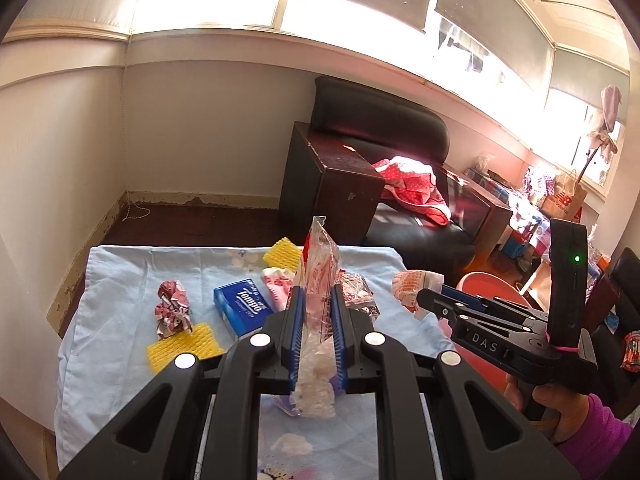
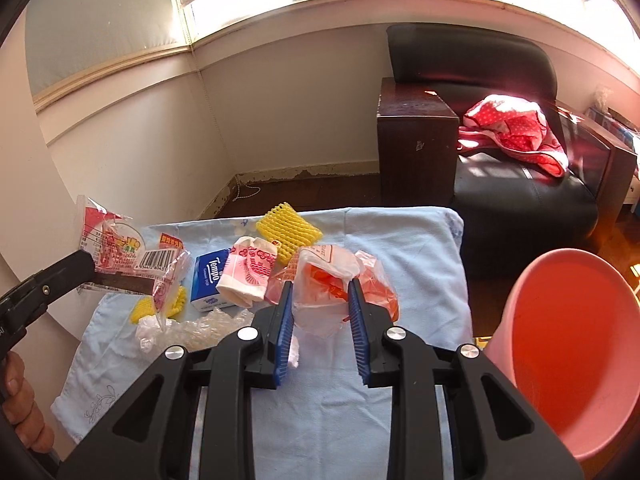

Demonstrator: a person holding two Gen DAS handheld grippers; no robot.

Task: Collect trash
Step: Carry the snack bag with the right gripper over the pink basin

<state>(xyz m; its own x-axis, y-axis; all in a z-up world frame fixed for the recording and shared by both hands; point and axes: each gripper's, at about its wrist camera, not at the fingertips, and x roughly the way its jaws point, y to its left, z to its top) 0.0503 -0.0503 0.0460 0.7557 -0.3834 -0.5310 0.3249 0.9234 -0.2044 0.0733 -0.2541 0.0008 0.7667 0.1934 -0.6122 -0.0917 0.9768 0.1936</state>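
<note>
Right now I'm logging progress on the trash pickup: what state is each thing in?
Left gripper: shut on clear red-printed plastic wrapper, lifted.
Right gripper: shut on crumpled orange-and-white plastic bag.
Pink plastic bin: tilted, nothing visible inside.
Blue tissue pack: lying on light blue cloth.
Yellow foam net: lying on cloth.
Crumpled red-and-white paper: lying on cloth.

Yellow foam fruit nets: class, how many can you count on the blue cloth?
2. One yellow foam net lies at the far edge of the blue cloth; the other at its near left, beside the crumpled wrapper. More may be hidden.
</note>
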